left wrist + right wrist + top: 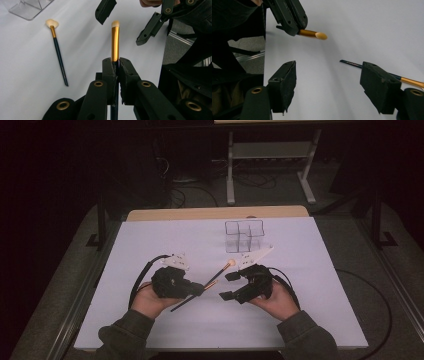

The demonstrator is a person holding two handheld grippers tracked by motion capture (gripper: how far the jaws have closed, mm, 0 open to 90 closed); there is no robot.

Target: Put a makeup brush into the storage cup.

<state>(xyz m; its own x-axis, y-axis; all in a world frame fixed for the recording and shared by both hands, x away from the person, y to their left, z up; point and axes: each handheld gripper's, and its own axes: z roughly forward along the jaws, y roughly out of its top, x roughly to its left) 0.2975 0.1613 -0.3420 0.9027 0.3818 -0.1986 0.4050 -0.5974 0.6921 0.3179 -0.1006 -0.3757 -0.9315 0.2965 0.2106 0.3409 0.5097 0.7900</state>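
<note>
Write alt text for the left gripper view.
The left gripper clamps a gold-ferruled makeup brush upright over a white table. A second brush lies at left; the right gripper hangs open beyond.

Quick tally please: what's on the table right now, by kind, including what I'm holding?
Makeup brushes: 2, one clamped in the left gripper, brush, and one lying on the table
Clear organizers: 1
Total: 3
</note>
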